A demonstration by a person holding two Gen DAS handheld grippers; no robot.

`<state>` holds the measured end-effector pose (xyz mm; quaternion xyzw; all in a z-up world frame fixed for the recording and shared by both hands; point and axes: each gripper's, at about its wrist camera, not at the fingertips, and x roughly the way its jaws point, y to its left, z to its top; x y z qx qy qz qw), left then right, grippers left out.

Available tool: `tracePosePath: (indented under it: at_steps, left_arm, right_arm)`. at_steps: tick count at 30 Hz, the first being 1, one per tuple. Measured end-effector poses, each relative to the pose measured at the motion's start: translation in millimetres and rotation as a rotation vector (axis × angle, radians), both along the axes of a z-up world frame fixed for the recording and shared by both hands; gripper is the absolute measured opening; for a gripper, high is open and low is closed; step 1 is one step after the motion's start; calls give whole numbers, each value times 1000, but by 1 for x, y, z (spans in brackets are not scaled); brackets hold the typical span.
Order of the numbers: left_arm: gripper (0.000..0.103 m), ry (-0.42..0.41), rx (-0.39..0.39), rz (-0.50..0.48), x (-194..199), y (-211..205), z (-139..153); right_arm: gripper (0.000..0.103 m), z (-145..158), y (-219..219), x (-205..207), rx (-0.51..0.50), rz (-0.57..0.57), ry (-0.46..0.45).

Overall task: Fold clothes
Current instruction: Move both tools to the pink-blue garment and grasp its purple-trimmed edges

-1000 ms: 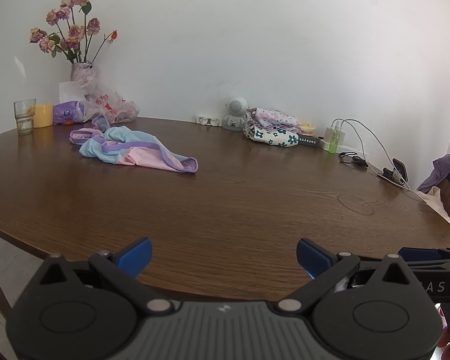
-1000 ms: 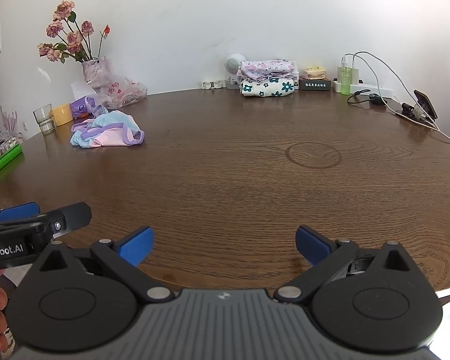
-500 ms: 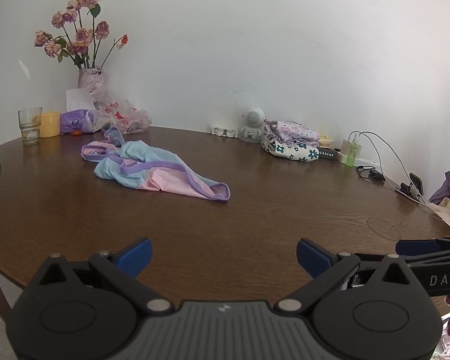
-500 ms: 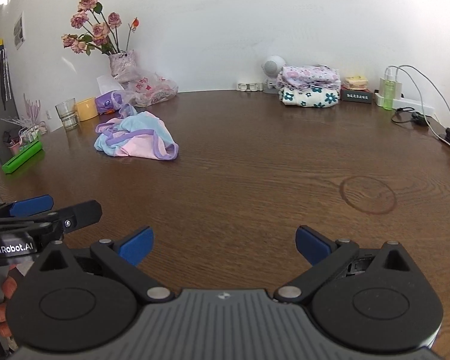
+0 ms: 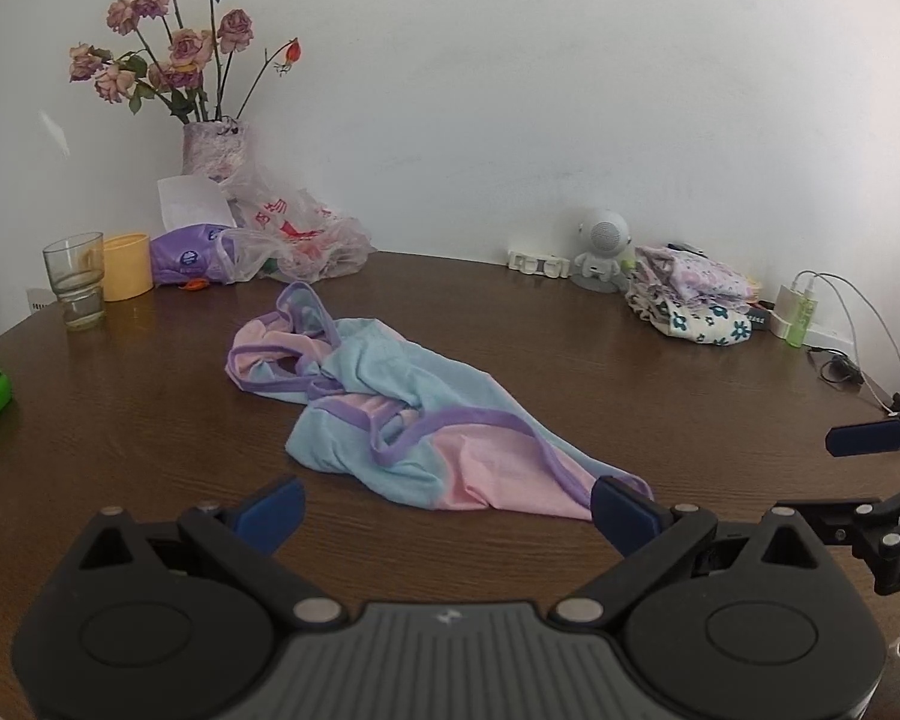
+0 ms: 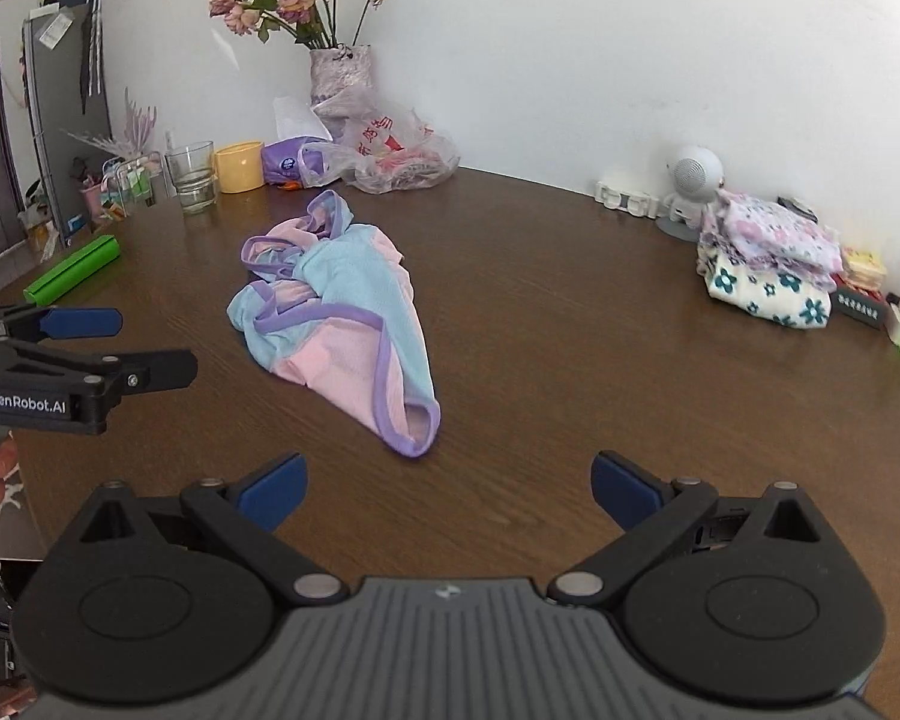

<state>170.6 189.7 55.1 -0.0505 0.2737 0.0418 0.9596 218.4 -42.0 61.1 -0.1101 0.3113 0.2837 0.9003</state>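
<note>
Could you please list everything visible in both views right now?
garment: one, blue, pink and purple, crumpled mid-table
table: one, dark wood
folded clothes: one stack, floral, far right by wall
toy robot: one, white, by wall
vase of roses: one, pink, far left
plastic bag: one, clear with red print, beside vase
glass: one, clear, far left
cup: one, yellow, beside glass
green box: one, left edge
left tongs: open, empty
right tongs: open, empty

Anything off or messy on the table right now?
Only the pastel garment: it lies crumpled and twisted mid-table, straps tangled, not yet folded. The folded stack by the wall looks neat. No spills or damage visible.
</note>
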Motion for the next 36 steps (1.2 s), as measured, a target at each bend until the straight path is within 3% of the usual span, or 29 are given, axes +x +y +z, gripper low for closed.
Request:
tracePosePath:
  at_steps: [2,5,7,11,13,16,17,19,22,26,30,36]
  left_arm:
    - [100,35,3,14,22,9,-5]
    - [90,89,7,35,55,22,-14]
    - [83,124,10,49,76,30,-19]
    - [76,185,4,75,108,41,-32]
    - [65,209,-2,77,116,42,-37]
    - [57,230,-14,83,122,43,-42]
    - [52,230,-26,81,123,44,-43]
    - [11,227,-68,61,122,46,-41]
    - [10,197,-75,31,114,39,-35]
    - [7,101,7,-74,84,0,-11]
    - [3,29,55,-304,42,-70,8]
    - [2,38,8,-656,1,-182,-1]
  right_arm:
    - [102,-3,21,17,-53,42,-18]
    - [94,-13,53,43,-120,107,-7]
    - [78,-22,68,62,-129,125,45]
    - [67,-40,90,91,-138,138,114]
    - [52,-45,96,99,-139,150,144]
    - [34,-51,100,106,-131,164,186]
    - [30,-52,99,106,-127,167,195]
    - [8,-51,95,105,-114,173,193]
    - [2,-46,84,101,-76,185,188]
    - [2,-24,49,88,-37,170,115]
    - [2,-1,-16,76,3,87,48]
    - [2,1,-146,52,31,-163,22]
